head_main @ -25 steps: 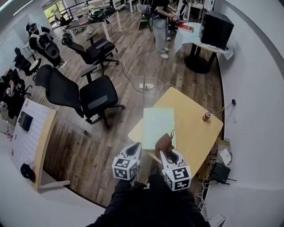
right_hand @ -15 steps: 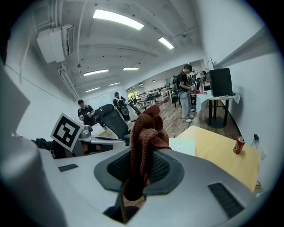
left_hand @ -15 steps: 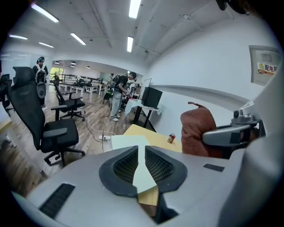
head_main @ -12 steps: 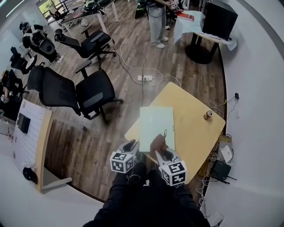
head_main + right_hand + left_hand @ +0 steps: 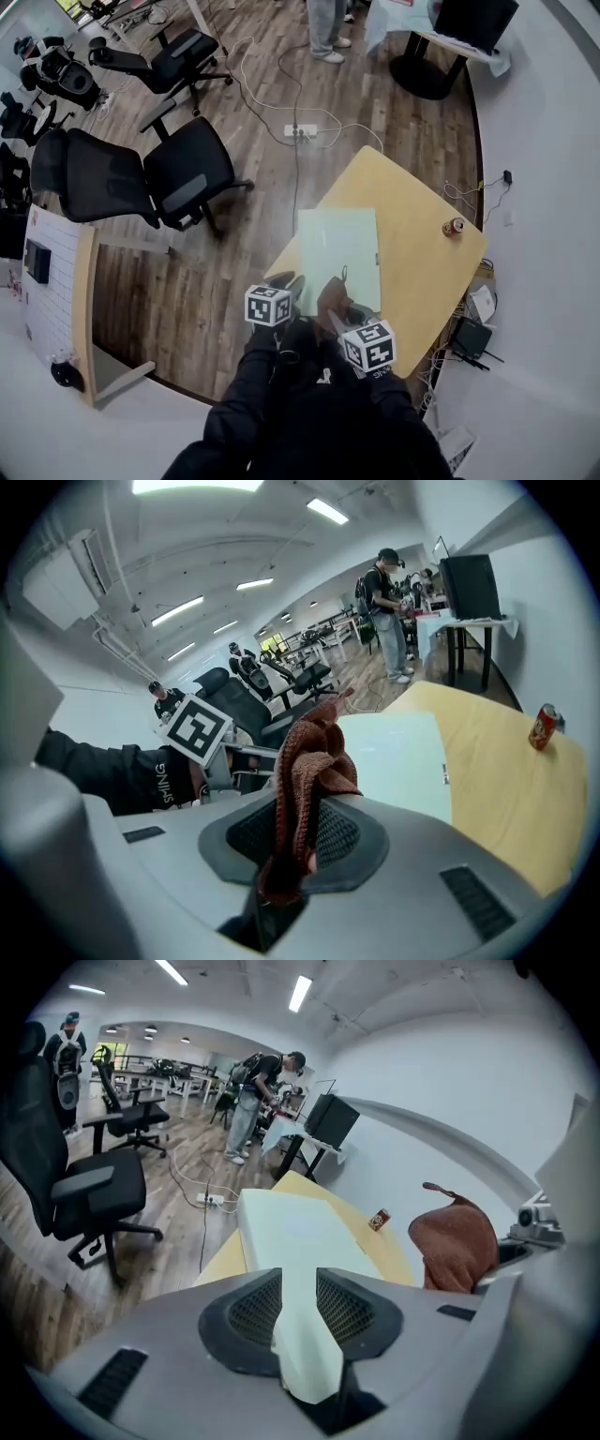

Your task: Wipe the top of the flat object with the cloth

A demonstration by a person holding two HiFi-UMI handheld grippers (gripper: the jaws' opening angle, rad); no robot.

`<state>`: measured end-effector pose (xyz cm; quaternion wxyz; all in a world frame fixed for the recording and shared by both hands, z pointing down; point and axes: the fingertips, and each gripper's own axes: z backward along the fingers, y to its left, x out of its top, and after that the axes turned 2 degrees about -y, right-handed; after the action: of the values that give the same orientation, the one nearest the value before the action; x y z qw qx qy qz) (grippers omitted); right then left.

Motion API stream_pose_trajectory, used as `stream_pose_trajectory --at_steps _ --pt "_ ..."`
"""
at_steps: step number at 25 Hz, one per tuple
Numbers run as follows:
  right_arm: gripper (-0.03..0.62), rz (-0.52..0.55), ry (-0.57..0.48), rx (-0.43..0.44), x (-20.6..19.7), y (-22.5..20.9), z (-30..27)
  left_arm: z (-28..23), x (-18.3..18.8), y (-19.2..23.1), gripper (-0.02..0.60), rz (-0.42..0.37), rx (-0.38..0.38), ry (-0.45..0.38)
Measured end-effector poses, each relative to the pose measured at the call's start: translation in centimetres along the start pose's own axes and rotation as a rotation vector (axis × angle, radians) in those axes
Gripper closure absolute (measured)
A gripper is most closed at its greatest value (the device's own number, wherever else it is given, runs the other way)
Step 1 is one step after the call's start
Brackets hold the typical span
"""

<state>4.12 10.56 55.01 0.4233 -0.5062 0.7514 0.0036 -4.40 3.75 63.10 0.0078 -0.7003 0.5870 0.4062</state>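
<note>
Currently the right gripper [image 5: 298, 836] is clenched on the brown cloth [image 5: 314, 752]; the cloth is pinched between both pads and its free end bunches up above the jaws. It hangs over the near edge of the flat object [image 5: 339, 251], and whether it touches the surface cannot be told.

Left gripper [image 5: 300, 1307]: jaws have just been opening and now stand apart. Nothing is pressed between them; the pale green flat object shows through the gap, lying beyond.

Flat object lies flat on the wooden table [image 5: 422, 272], towards the table's left side, both grippers at its near end.

Containers: one drinks can [image 5: 456, 226] stands upright on the table near the far right edge, well apart from the flat object. Contents not visible.
</note>
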Motion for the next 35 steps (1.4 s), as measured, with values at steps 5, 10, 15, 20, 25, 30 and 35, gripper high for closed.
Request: stream_pose_trajectory --at_steps 5,10,15,20,25,30,35 --pt "0.51 -0.103 0.049 0.033 -1.5 -0.2 -3.5 -3.2 -0.7 1.9 0.463 0.026 -0.03 0.078" --pt "0.51 -0.144 0.118 0.085 -3.4 0.2 -7.5 -5.3 -1.3 3.3 0.443 0.057 -0.079 0.13" --pt "0.51 -0.179 0.159 0.127 -4.8 0.1 -9.9 -6.6 -2.6 3.6 0.443 0.057 -0.127 0.198" --pt "0.51 -0.198 0.178 0.125 -5.7 -1.1 -11.5 -6.9 -2.6 4.1 0.44 0.064 -0.152 0.207" --pt "0.508 -0.22 0.196 0.085 -6.6 -3.1 -11.7 -7.1 -2.8 4.2 0.439 0.059 -0.159 0.224" --pt "0.508 -0.228 0.194 0.051 -7.0 -4.6 -10.6 -7.1 -2.9 4.3 0.437 0.055 -0.156 0.237" --pt "0.507 -0.228 0.189 0.007 -7.3 -6.7 -8.8 -7.0 -2.8 4.4 0.437 0.056 -0.148 0.24"
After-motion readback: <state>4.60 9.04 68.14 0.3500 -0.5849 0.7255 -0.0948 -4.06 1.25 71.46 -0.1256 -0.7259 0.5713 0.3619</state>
